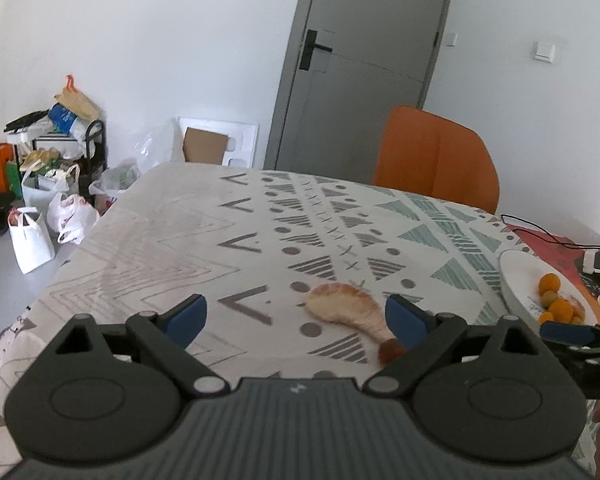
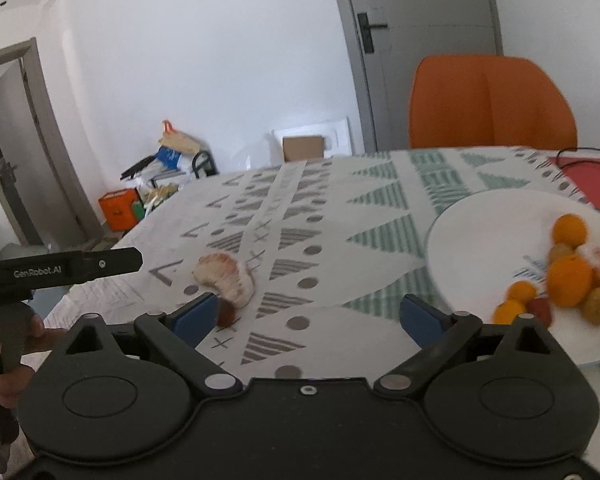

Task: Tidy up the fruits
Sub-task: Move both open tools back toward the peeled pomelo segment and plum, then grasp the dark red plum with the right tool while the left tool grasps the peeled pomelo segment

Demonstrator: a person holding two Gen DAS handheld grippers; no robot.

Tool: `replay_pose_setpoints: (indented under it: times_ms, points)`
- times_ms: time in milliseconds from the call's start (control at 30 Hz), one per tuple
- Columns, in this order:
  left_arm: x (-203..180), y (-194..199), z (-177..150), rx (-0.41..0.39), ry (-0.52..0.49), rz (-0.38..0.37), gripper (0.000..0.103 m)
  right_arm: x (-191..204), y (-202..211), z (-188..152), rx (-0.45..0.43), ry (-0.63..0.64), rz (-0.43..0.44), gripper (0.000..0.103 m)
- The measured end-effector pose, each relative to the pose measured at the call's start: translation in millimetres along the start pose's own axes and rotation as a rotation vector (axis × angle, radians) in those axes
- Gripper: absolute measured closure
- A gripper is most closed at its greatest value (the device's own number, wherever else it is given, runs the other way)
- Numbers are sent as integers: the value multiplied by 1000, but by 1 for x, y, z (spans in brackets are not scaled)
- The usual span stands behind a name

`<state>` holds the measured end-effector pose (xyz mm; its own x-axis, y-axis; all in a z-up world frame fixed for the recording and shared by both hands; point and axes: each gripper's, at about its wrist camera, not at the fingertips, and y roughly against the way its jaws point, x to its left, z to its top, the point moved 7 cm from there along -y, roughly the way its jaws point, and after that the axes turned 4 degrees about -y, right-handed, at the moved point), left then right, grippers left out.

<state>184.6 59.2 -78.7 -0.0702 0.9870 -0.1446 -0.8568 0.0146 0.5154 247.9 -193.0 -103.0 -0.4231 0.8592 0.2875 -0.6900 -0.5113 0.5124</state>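
— Patterned tablecloth (image 1: 204, 240) under everything; where was the fruit?
— Oranges (image 2: 570, 276) sat heaped on the white plate (image 2: 480, 220), far right. A toy shrimp (image 1: 346, 306) lay near.
— Grippers?
— Left gripper (image 1: 296, 316) and right gripper (image 2: 310, 314) both spread wide, holding nothing.

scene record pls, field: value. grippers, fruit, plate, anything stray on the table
left gripper: open, empty, over the tablecloth
right gripper: open, empty
plate: white, on the table's right side
fruits: oranges and small green-brown ones, piled on the plate
shrimp: lying on the tablecloth, off the plate, tail by the left gripper's right finger
chair: orange, behind table
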Motion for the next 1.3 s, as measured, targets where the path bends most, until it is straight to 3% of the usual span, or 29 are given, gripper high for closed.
replay_pose_setpoints:
  times_ms: [767, 867, 933, 967, 1300]
  points:
    - [65, 2, -9, 16, 73, 70, 13, 68, -75, -11, 119, 69, 66, 23]
    - [69, 2, -9, 19, 75, 76, 13, 69, -82, -13, 117, 85, 45, 36]
    - [70, 0, -10, 24, 74, 77, 13, 70, -83, -12, 112, 112, 27, 58]
    - [69, -1, -10, 27, 73, 77, 13, 70, -83, -12, 114, 122, 16, 79]
    - [30, -20, 1, 32, 4, 11, 13, 32, -63, -4, 87, 38, 14, 80]
